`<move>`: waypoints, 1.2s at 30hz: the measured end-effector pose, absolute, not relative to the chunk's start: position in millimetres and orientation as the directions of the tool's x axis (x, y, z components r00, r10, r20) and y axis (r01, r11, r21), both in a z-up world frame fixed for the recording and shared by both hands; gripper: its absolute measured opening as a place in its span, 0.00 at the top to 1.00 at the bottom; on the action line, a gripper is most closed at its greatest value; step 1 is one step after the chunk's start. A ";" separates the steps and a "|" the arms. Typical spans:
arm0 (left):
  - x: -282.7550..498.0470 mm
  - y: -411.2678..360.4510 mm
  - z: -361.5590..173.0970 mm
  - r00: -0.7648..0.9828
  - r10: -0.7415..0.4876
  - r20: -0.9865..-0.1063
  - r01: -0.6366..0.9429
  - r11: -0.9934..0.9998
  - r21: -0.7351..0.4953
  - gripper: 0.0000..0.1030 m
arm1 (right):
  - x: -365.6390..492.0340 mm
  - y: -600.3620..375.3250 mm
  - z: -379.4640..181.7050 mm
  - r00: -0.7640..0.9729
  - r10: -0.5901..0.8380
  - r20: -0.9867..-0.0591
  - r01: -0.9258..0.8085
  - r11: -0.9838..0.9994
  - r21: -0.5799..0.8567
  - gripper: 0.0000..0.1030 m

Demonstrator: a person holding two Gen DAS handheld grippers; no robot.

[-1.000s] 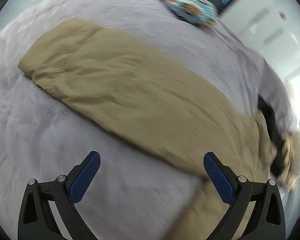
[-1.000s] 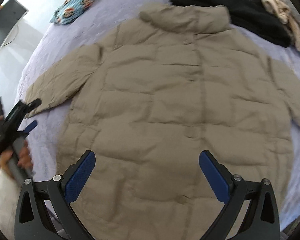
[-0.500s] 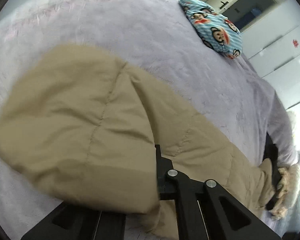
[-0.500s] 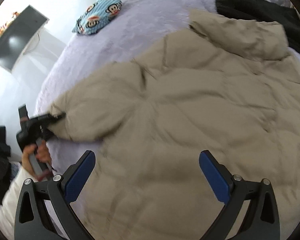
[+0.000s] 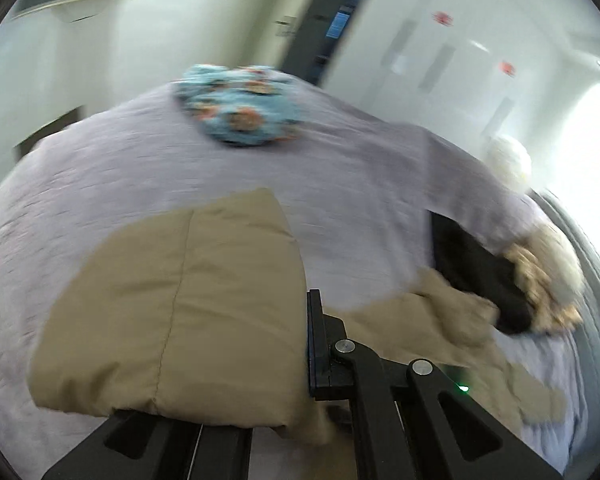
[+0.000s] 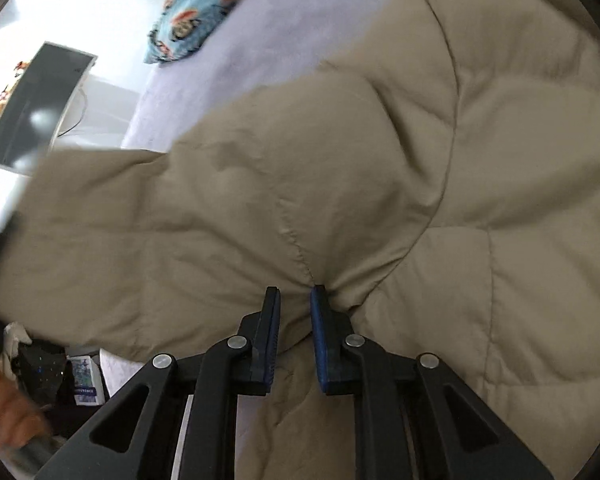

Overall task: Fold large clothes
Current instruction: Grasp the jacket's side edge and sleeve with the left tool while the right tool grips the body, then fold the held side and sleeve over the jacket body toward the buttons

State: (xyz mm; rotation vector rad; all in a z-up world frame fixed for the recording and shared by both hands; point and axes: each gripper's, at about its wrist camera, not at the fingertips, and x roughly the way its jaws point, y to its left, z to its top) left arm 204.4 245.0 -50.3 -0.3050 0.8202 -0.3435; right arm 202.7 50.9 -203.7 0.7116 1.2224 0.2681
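Both tongs, left (image 5: 300, 344) & right (image 6: 294, 304), pinch jacket (image 6: 380, 168).

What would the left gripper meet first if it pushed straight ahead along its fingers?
Only the tan jacket sleeve it already grips; past the cuff lies the lavender bedcover, then probably the blue patterned bundle, though depth is unclear.

Soft daylight — glare at a window (image 5: 596, 128) on the right, probably; motion blur smears the bed (image 5: 100, 168), fisheye edges bend and darken.
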 end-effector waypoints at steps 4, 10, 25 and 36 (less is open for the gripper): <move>201.8 161.9 -35.5 0.585 -0.492 -0.645 0.334 0.871 -0.361 0.94 | 201.4 37.6 -205.8 0.328 0.624 -0.709 0.199 0.688 0.698 0.83; 178.4 24.3 -52.9 0.484 -0.521 -0.703 0.505 0.822 -0.261 0.94 | 143.7 -54.7 -176.2 0.418 0.574 -0.704 0.271 0.660 0.700 0.83; 98.3 -85.6 -141.1 0.497 -0.266 -0.826 0.615 0.780 0.119 0.00 | 58.6 -221.6 -183.2 0.408 0.301 -0.862 0.458 0.749 0.479 0.81; 146.3 113.2 -129.4 0.532 -0.053 -0.845 0.149 0.988 0.032 0.00 | 96.0 -102.2 -110.2 0.505 0.161 -0.848 -0.052 0.986 0.156 0.21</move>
